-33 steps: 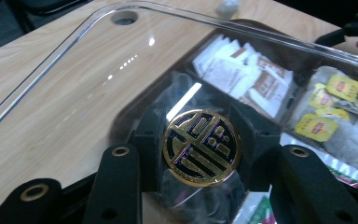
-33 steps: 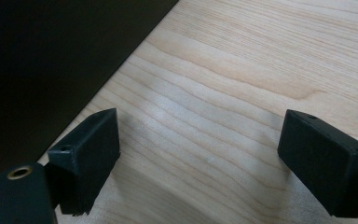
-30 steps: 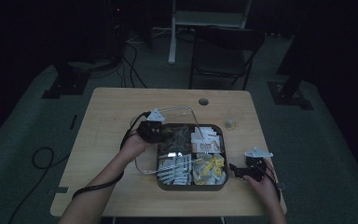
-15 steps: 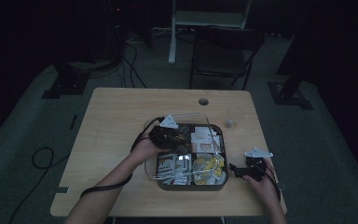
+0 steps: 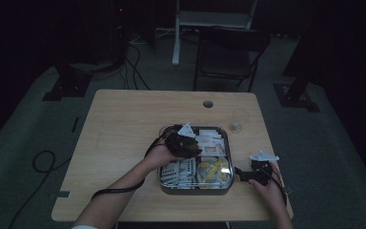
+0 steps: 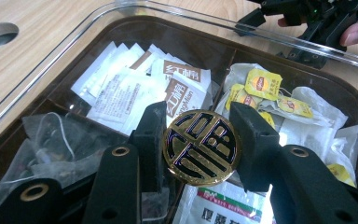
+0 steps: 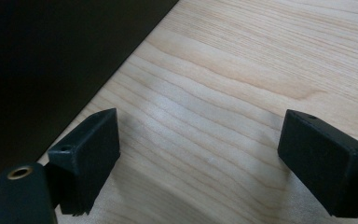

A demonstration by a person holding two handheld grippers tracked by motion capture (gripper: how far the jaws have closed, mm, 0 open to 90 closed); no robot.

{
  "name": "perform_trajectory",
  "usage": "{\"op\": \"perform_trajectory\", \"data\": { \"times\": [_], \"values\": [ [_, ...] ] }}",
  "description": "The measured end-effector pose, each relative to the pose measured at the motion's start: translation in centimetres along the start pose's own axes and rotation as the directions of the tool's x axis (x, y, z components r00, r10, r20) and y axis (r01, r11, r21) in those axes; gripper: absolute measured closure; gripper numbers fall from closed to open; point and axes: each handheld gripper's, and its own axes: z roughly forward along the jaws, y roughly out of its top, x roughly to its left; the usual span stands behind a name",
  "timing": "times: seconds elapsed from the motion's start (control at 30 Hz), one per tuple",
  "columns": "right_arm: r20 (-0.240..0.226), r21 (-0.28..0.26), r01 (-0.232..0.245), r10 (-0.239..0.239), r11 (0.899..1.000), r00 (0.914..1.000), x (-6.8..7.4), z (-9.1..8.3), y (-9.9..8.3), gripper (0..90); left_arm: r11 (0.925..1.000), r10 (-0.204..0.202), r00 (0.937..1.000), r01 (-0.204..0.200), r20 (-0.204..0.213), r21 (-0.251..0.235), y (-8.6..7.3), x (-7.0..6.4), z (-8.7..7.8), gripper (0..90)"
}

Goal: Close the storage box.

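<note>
A dark compartment box [image 5: 194, 190] sits right of the table's middle, holding white sachets [image 6: 121, 88], yellow-tagged tea bags [image 6: 261, 84] and mesh bags [image 6: 51, 135]. My left gripper [image 5: 196, 150] hovers over the box's left half. In the left gripper view it [image 6: 198, 122] is shut on the round gold-and-blue knob [image 6: 200, 147] of the clear lid [image 6: 121, 14], whose rim lies over the box. My right gripper [image 5: 244, 175] rests on the table just right of the box. Its jaws [image 7: 198, 158] stand open over bare wood, with the box's dark wall [image 7: 51, 56] beside them.
A small clear glass [image 5: 238, 122] stands on the table behind the box, near the right edge. A round cable hole [image 5: 208, 103] is at the table's far side. A chair [image 5: 228, 52] stands beyond the table. The right gripper [image 6: 307, 18] appears at the top of the left gripper view.
My left gripper has carried the clear lid by its knob rightward, from the box's left rear corner to above the box. The right gripper has stayed in place.
</note>
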Motion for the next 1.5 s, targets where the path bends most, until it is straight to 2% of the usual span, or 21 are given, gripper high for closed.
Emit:
{"op": "perform_trajectory", "data": {
  "times": [0.27,0.43,0.87,1.2,1.23,1.33,1.5],
  "values": [
    [0.001,0.000,0.001,-0.001,1.000,1.0000,0.0,0.0,0.0,12.4,0.9994,0.020,0.9997,-0.021,0.011,0.028,0.0,0.1,1.3,59.6],
    [0.001,0.000,0.000,0.000,1.000,1.0000,0.0,0.0,0.0,12.3,0.9990,0.016,0.9997,-0.017,0.016,0.041,0.0,0.3,2.1,59.6],
    [0.001,0.000,0.001,-0.001,1.000,1.0000,0.0,0.0,0.0,12.4,0.9979,0.032,0.9993,-0.033,0.019,0.056,-0.5,0.2,2.5,59.5],
    [0.001,0.000,0.001,-0.001,1.000,1.0000,0.0,0.0,0.0,12.4,0.9997,0.013,0.9995,-0.013,0.029,0.023,-0.9,0.3,2.4,58.9],
    [0.001,0.000,0.000,0.000,1.000,1.0000,0.0,0.0,0.0,12.3,0.9999,-0.002,0.9991,0.001,0.042,0.017,-0.9,0.4,2.4,57.9],
    [0.001,0.000,0.000,0.000,1.000,1.0000,0.0,0.0,0.0,12.3,0.9999,0.001,0.9988,-0.001,0.049,0.011,-1.0,0.3,2.2,54.8],
    [0.001,0.000,0.000,0.000,1.000,1.0000,0.0,0.0,0.0,12.3,0.9998,-0.007,0.9977,0.009,0.068,-0.018,-1.1,0.2,1.6,44.7]
  ]
}}
